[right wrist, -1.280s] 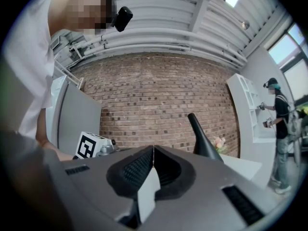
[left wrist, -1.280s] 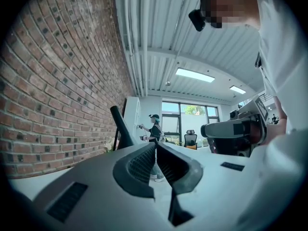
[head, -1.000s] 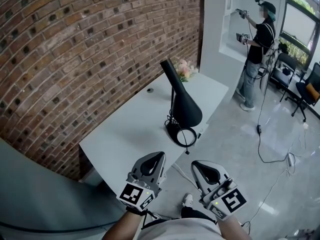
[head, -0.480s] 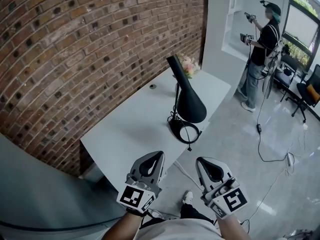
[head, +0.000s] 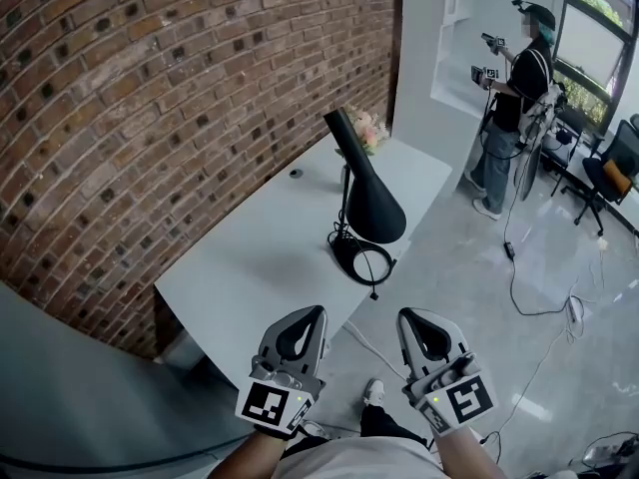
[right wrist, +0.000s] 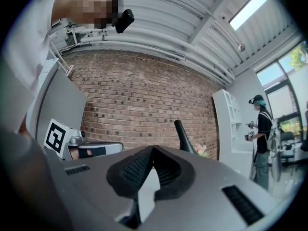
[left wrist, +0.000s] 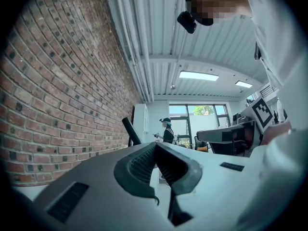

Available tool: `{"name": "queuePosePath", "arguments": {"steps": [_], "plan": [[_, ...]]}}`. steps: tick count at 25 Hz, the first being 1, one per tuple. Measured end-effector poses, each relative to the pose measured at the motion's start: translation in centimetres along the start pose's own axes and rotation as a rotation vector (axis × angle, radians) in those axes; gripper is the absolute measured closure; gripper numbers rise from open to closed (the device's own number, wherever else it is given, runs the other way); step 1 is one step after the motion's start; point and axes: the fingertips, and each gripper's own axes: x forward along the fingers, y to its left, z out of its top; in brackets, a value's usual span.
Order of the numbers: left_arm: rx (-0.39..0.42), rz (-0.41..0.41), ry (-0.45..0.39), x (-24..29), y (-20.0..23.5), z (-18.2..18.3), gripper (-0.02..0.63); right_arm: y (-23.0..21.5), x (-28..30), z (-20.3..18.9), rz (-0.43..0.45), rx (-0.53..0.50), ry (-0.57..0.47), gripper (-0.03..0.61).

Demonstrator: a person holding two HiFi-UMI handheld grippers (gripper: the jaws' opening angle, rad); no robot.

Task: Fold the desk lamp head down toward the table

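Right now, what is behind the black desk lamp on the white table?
Behind the lamp, pink flowers sit at the far end of the table. The lamp covers part of them, so their container cannot be seen.

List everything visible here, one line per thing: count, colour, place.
red brick wall: one, red-brown, left side
white table: one, white, along that wall
black cone-shaded desk lamp: one, black, standing near the table's right edge
pink flower bunch: one, pink, table's far end
small dark round object: one, dark, on the table by the wall
other person in dark top: one, far right at the back
black office chair: one, black with orange cushion, far right
floor cables: several, black and white, right of the table
left tool: one, grey, shut and empty, bottom centre
right tool: one, grey, shut and empty, beside it
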Motion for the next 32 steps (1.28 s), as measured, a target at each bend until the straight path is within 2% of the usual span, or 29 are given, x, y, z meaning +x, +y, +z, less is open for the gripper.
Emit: {"name": "queuePosePath", "arguments": {"steps": [6, 16, 32], "plan": [[-0.004, 0.000, -0.007, -0.4, 0.1, 0.1, 0.607, 0.3, 0.0, 0.0, -0.013, 0.006, -0.005, 0.560], [-0.013, 0.081, -0.009, -1.3, 2.4, 0.0, 0.607, -0.2, -0.1, -0.1, -0.031, 0.013, -0.015, 0.561], [-0.027, 0.163, -0.016, -2.3, 4.0, 0.2, 0.607, -2.4, -1.2, 0.6, -0.086, 0.014, -0.032, 0.561]]}}
